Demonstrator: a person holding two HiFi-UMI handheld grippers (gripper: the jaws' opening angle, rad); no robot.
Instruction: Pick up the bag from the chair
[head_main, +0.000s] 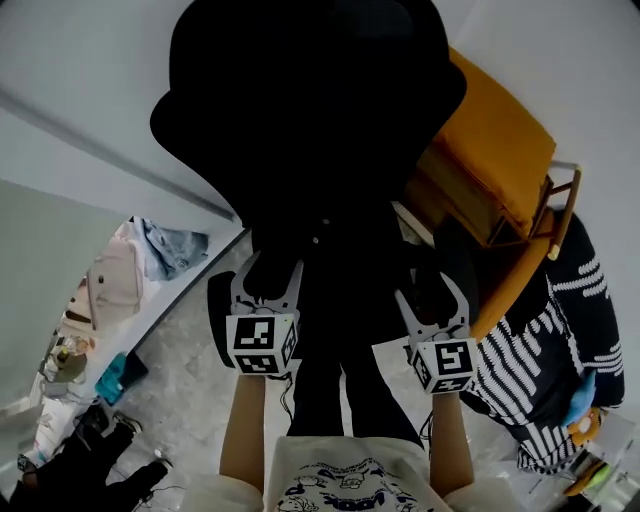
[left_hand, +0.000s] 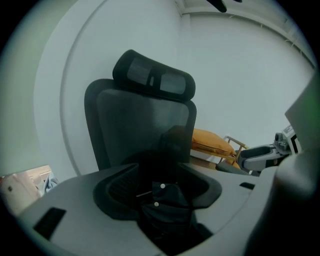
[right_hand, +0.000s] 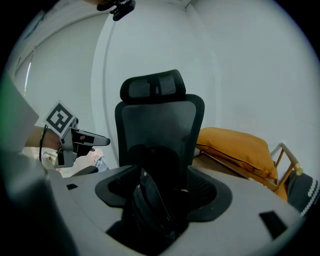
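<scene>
A black office chair (head_main: 310, 110) with a headrest (left_hand: 152, 75) stands in front of me. On its seat lies a black bag (left_hand: 167, 202), hard to tell from the dark chair in the head view, with two small pale studs showing. My left gripper (head_main: 270, 268) hangs open just before the left of the seat. My right gripper (head_main: 432, 290) stands open beside it on the right. In each gripper view the bag (right_hand: 150, 202) shows in the gap between the jaws, with neither pair pressing on it. The right gripper view also shows the left gripper (right_hand: 75, 140).
An orange cushion (head_main: 495, 140) lies on a wooden-framed seat (head_main: 560, 215) right of the chair. A black-and-white striped garment (head_main: 545, 345) sits at the lower right. Clothes and clutter (head_main: 120, 275) lie on the floor at the left. A pale curved wall (left_hand: 240, 75) rises behind the chair.
</scene>
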